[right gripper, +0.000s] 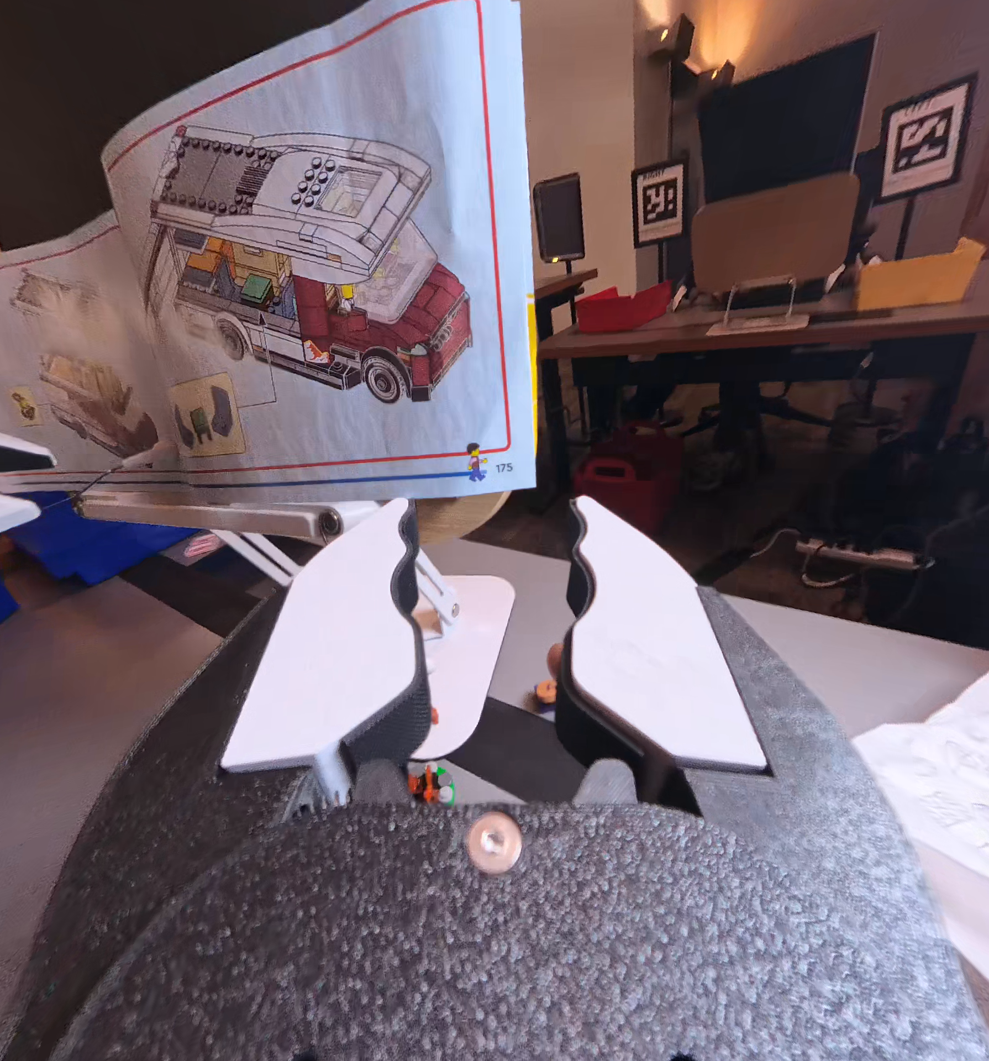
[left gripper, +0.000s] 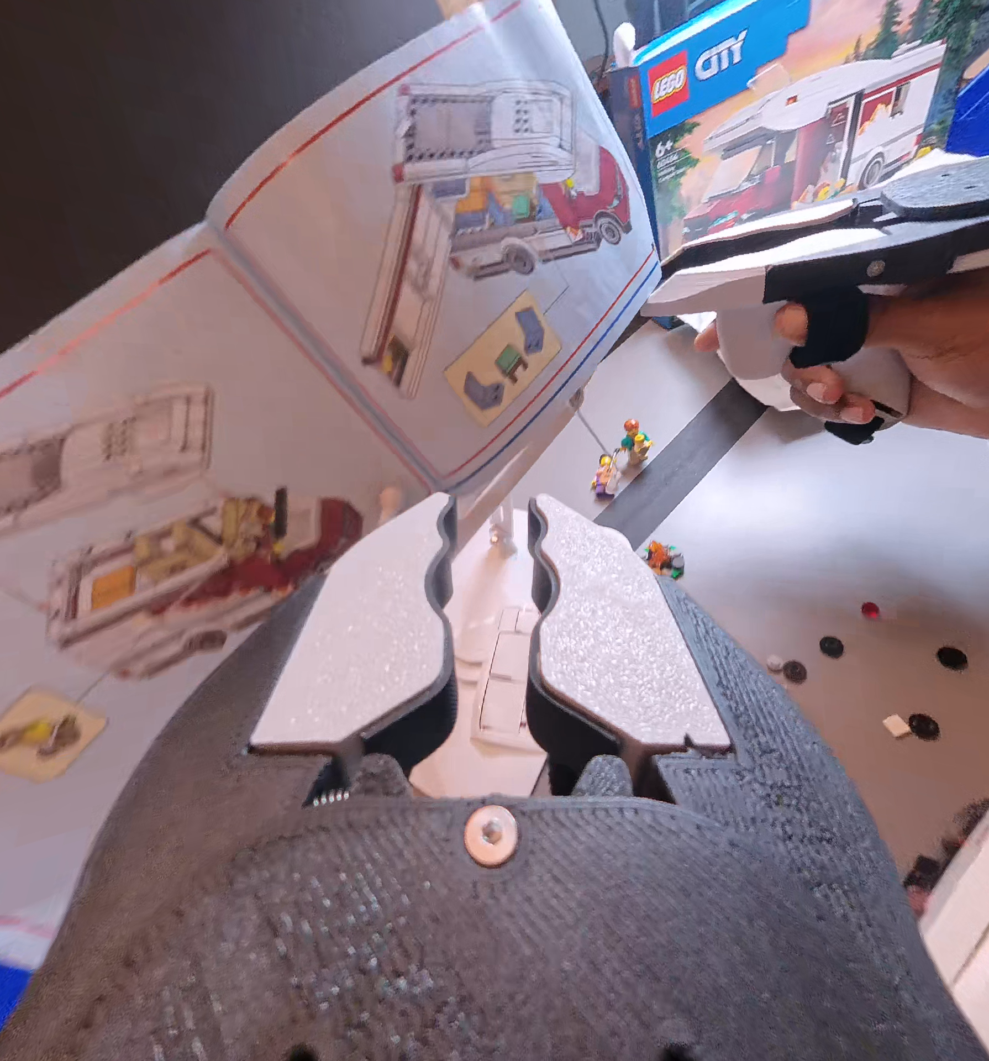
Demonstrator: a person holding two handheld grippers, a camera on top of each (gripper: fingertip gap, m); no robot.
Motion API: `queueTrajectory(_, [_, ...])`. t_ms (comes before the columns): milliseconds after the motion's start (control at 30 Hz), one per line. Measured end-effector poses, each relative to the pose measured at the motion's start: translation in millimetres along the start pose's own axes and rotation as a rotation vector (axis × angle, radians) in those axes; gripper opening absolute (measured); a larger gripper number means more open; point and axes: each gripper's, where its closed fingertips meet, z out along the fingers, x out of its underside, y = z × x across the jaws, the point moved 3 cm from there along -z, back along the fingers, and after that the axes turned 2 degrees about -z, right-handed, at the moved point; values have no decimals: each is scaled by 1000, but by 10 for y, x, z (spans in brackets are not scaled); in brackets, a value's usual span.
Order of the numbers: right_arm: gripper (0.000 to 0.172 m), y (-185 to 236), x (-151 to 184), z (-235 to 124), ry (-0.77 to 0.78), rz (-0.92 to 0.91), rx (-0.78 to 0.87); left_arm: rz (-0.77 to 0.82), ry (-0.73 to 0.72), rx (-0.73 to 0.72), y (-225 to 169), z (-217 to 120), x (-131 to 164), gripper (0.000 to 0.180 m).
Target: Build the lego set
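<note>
Booklet [right gripper: 331,321]: I see it propped open on a stand [right gripper: 205,517] above the tabletop [left gripper: 825,545]; thin, floppy, tearable pages, so I judge the bottom corner the best hold
Left claw [left gripper: 492,511]: narrow gap, page edge near one pad, no pinch
Right claw [right gripper: 489,511]: wide, bare, just below the page corner
Minifigures [left gripper: 624,459]: tiny, light, standing apart

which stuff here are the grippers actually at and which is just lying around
At the grippers:
- instruction booklet, open on a white stand
- left gripper, jaws apart, at its lower edge
- right gripper, open below the page corner

Lying about:
- two minifigures
- dark round pieces
- toy box
</note>
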Motion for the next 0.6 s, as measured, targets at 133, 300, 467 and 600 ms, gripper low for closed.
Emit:
queueTrajectory(133, [54,136,-245,-95,-81,-175,60,91,35,-26,-49,274,-154,21])
queueTrajectory(300, [53,132,-271,-92,-43,-235,90,80,71,-40,-42,453,-203,20])
queueTrajectory(467, [54,-9,-86,-90,5,-184,105,75,124,-63,9,566,-167,13])
queueTrajectory(600, [55,-117,-43,-114,2,-166,143,58,156,-97,61,628,-154,6])
